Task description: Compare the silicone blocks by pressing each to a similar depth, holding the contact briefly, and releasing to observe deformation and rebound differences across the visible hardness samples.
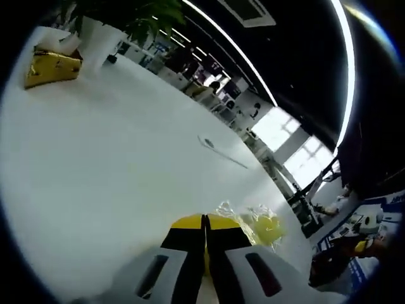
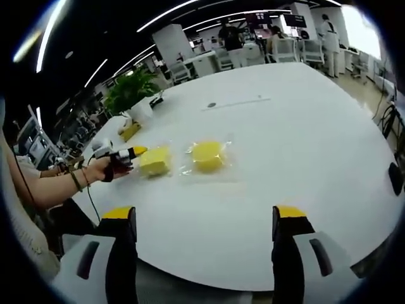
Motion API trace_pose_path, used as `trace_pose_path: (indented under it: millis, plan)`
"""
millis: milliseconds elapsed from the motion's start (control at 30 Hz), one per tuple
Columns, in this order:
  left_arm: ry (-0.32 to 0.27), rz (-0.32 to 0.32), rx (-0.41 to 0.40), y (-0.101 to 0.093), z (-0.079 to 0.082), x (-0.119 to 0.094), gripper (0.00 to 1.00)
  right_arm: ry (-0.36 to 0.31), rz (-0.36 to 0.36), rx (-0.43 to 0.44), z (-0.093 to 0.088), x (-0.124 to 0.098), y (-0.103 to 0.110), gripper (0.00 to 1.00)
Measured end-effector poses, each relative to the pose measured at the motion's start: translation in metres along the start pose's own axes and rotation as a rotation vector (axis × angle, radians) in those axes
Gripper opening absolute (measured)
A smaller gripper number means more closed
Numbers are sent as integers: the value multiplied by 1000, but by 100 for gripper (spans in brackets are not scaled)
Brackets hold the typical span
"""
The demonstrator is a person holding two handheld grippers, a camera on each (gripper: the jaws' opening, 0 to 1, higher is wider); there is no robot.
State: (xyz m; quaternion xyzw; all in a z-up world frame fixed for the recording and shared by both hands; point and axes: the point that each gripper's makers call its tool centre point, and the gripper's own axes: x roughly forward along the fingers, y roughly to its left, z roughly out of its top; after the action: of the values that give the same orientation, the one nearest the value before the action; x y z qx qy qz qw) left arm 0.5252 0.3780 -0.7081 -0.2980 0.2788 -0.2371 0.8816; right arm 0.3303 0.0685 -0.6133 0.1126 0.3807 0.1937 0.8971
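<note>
Two yellow silicone blocks in clear wrapping lie on the white table (image 2: 304,145). The squarer block (image 2: 155,161) is on the left and the rounder block (image 2: 207,155) is just right of it. A person's hand (image 2: 101,168) holds my left gripper (image 2: 138,151), whose yellow tips touch the squarer block's left side. In the left gripper view my left gripper (image 1: 204,221) is shut, jaws pressed together, with crinkled wrapping (image 1: 224,209) just past the tips and the rounder block (image 1: 266,228) beyond. My right gripper (image 2: 204,215) hangs open near the table's front edge, well short of both blocks.
A yellow tissue box (image 1: 54,66) (image 2: 130,131) and a potted plant in a white pot (image 1: 101,38) (image 2: 133,95) stand at the table's far end. A thin dark item (image 1: 221,152) (image 2: 237,102) lies mid-table. People and office desks (image 2: 209,60) fill the background.
</note>
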Motion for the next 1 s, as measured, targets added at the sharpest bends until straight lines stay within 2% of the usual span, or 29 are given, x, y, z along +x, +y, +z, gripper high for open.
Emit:
trace_pose_path:
  millis: [100,233,567,700,733,1000]
  plan:
    - [21,11,-33,-6,-2,-3,0,-6,16,-4,-1,-2,3,83]
    - [12,18,-11,-19,1,-8,0,-17,27,-5,-1,-5,4,82]
    - [-1,4,27,-72,8,-28,0,-54,76,-24,4,-7,15,81]
    - [2,7,77,-88,6,-35,0,-60,98,-30,2,-7,20,80]
    - [6,-12,100,-94,5,-37,0,-61,107,-31,1,-8,22,79]
    - [23,-40,101,-126,-5,-54,0,-94,149,-38,1,-13,32,77]
